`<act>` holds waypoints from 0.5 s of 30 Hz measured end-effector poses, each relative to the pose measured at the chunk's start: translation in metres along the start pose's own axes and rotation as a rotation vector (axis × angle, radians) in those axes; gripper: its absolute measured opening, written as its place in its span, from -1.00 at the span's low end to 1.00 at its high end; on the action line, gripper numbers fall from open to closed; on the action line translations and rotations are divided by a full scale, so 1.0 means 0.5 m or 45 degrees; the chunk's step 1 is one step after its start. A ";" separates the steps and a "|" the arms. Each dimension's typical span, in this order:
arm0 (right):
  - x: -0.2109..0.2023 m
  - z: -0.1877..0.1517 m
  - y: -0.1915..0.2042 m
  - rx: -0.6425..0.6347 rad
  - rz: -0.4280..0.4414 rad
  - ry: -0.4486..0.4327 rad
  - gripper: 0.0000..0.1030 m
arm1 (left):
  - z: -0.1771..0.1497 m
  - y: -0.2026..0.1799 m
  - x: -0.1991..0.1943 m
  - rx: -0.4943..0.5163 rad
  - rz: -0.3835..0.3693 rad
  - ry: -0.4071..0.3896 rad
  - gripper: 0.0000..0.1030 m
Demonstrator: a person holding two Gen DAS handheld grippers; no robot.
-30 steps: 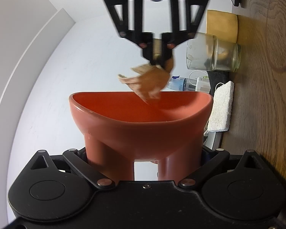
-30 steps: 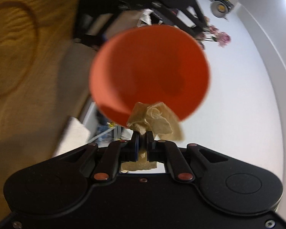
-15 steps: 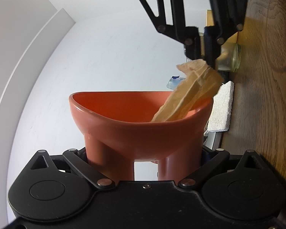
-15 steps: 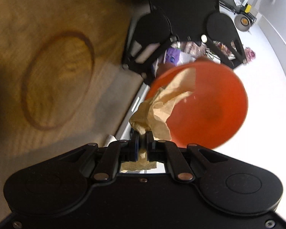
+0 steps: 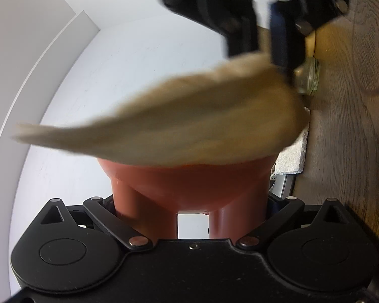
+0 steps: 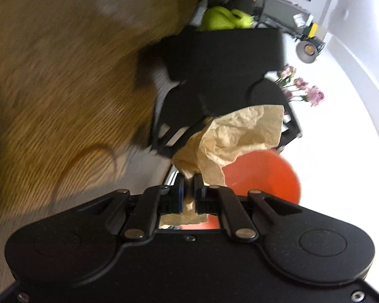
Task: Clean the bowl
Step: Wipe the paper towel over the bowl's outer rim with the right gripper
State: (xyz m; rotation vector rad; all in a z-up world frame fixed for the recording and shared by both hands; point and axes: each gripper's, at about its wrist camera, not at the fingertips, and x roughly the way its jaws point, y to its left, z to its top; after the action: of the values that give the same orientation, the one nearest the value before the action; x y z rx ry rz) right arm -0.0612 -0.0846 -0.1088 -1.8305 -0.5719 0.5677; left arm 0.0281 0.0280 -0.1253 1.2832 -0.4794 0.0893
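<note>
My left gripper (image 5: 192,202) is shut on a red-orange bowl (image 5: 189,184), gripping its underside and holding it up tilted. A crumpled tan paper towel (image 5: 189,121), blurred, lies across the bowl's mouth and hides its inside. My right gripper (image 5: 265,43) reaches in from the upper right, shut on the towel's end. In the right wrist view the right gripper (image 6: 188,184) pinches the paper towel (image 6: 240,136), which spreads over the near rim of the bowl (image 6: 262,176). The black body of the left gripper (image 6: 222,75) sits behind it.
A wooden table (image 5: 353,126) fills the right side, bearing a glass jar (image 5: 308,80) and a white sponge (image 5: 293,156). In the right wrist view, a person in a neon-green top (image 6: 222,20) is at the top and pink flowers (image 6: 303,88) at the right.
My right gripper swung the towel from above the bowl's middle to its right side, then came nearer, and the towel now covers the mouth. The bowl and left gripper stayed put.
</note>
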 end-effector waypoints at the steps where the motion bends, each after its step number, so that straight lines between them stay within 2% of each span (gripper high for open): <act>1: -0.003 0.004 -0.006 -0.001 -0.014 -0.010 -0.87 | 0.000 0.000 0.000 0.000 0.000 0.000 0.89; 11: 0.000 0.031 -0.073 -0.001 -0.151 -0.059 -0.87 | 0.001 0.000 -0.003 0.000 0.000 0.000 0.89; 15: 0.005 0.016 -0.097 -0.005 -0.202 -0.045 -0.87 | 0.000 0.001 -0.004 0.000 0.000 0.000 0.89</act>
State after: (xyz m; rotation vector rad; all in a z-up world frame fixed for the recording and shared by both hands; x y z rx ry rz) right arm -0.0697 -0.0626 -0.0655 -1.7633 -0.7348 0.4929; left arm 0.0262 0.0284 -0.1256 1.2833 -0.4796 0.0895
